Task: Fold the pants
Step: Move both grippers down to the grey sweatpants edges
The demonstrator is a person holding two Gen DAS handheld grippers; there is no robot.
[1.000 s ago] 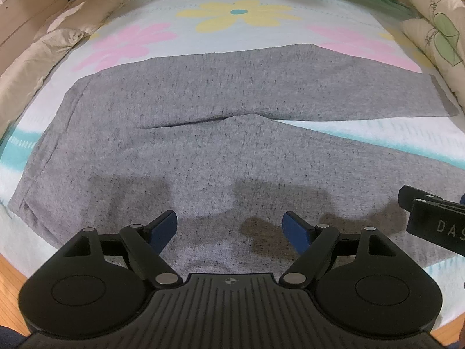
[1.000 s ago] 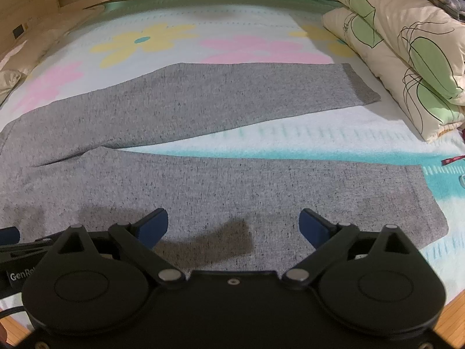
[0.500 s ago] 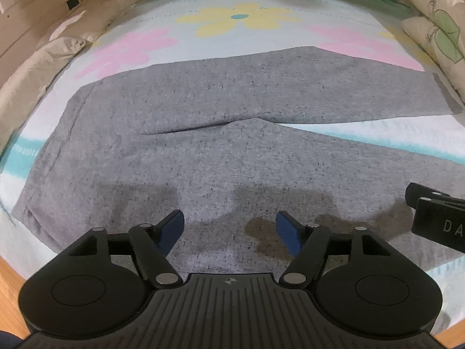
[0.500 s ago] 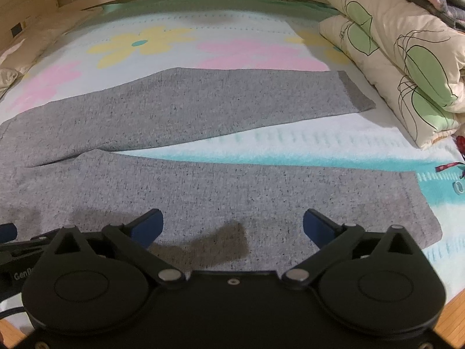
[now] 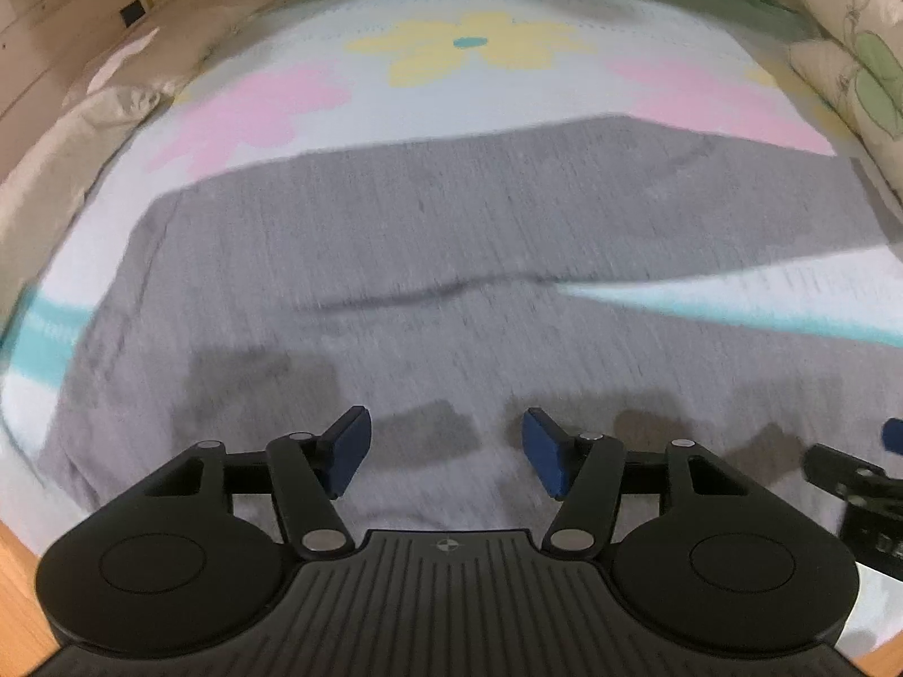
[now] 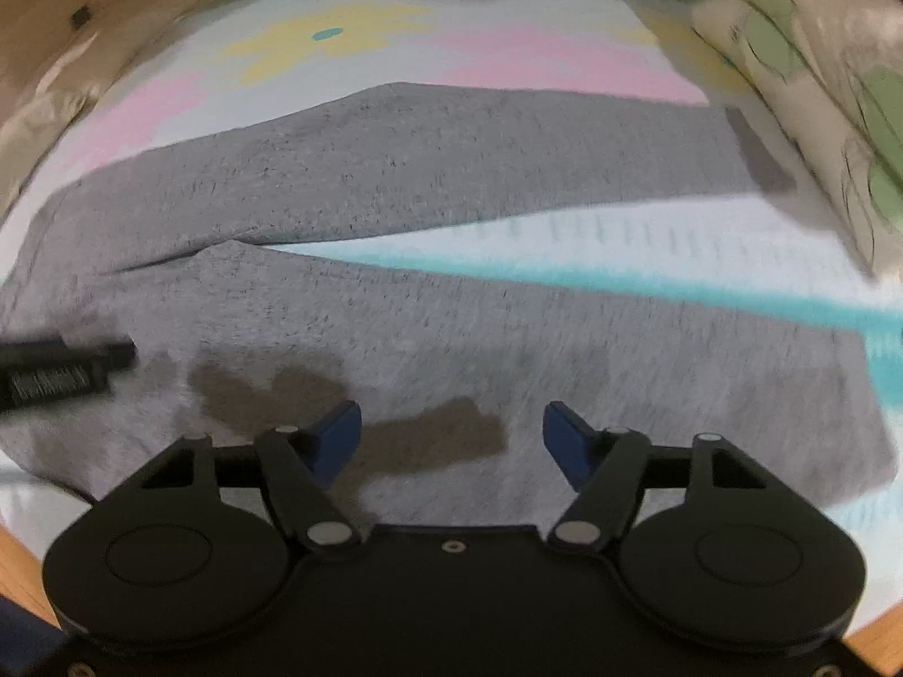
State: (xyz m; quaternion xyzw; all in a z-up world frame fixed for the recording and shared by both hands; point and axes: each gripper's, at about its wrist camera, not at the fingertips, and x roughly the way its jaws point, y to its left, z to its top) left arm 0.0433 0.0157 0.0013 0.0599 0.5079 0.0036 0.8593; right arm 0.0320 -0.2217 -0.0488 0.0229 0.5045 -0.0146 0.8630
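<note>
Grey pants [image 5: 429, 237] lie flat on the flowered bed sheet [image 5: 468, 51], waist to the left, both legs running right. They also show in the right wrist view [image 6: 451, 327]. My left gripper [image 5: 446, 451] is open and empty, low over the near leg close to the seat. My right gripper [image 6: 451, 440] is open and empty over the near leg, further toward the cuff. Each gripper shows at the edge of the other's view: the right one [image 5: 858, 485], the left one [image 6: 62, 372]. Both views are blurred.
Folded floral bedding [image 6: 835, 90] is stacked at the right, beside the far leg's cuff. A cream pillow [image 5: 62, 152] lies along the left edge. The wooden bed frame [image 5: 17, 581] runs just below the grippers.
Both grippers have moved forward and lower over the near leg. Their jaws have narrowed somewhat but stay open. The pants lie as before.
</note>
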